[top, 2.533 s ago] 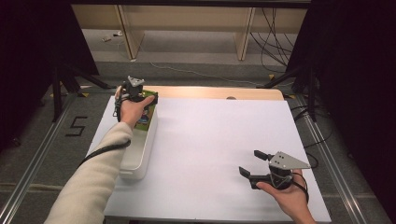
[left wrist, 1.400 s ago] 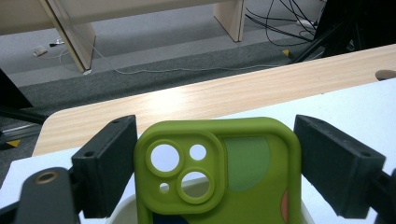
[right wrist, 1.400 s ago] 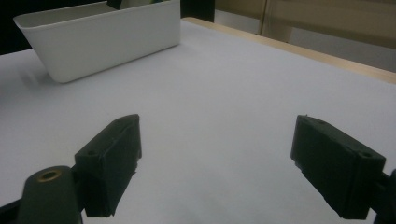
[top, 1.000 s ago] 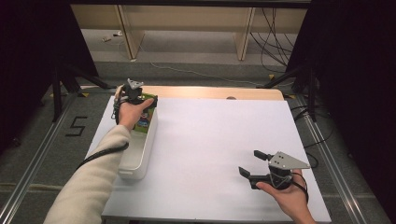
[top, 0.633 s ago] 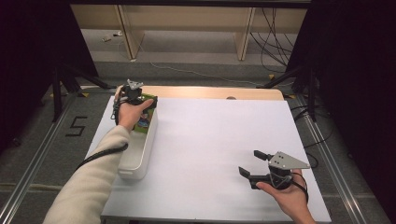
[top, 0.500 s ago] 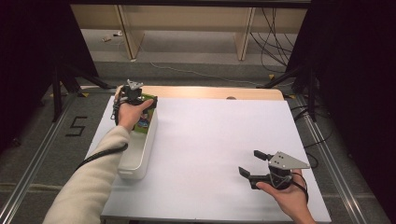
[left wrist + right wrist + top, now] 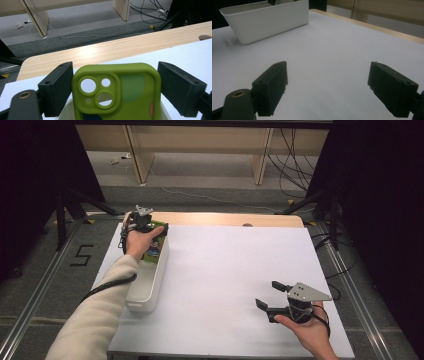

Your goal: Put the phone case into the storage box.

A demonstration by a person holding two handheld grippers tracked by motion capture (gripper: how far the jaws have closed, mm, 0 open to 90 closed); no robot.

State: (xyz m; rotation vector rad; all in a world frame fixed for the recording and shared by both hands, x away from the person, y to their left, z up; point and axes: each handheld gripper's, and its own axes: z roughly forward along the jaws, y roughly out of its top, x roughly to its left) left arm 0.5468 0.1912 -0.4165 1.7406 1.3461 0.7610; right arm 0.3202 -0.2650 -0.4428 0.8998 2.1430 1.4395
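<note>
Nearest, at the worktop's (image 7: 225, 270) front right corner, a hand holds the right tongs (image 7: 272, 295) just above the smooth white sheet, jaws spread wide with nothing between them; they are blocky, matt black, with a grey three-cornered plate on top. The right gripper view looks between those two jaws across bare white surface to the tub (image 7: 269, 20).

The tub (image 7: 150, 280) is a long, white, smooth plastic trough with rounded corners, lying along the left edge. At its far end a cream-sleeved arm reaches in, and the left tongs (image 7: 142, 222) pinch a case (image 7: 117, 92) by its two long edges, upright over the tub. The case is soft-looking, matt lime green, round-cornered, with round camera holes and coloured patches.

Beyond the sheet runs a strip of pale wood grain.
</note>
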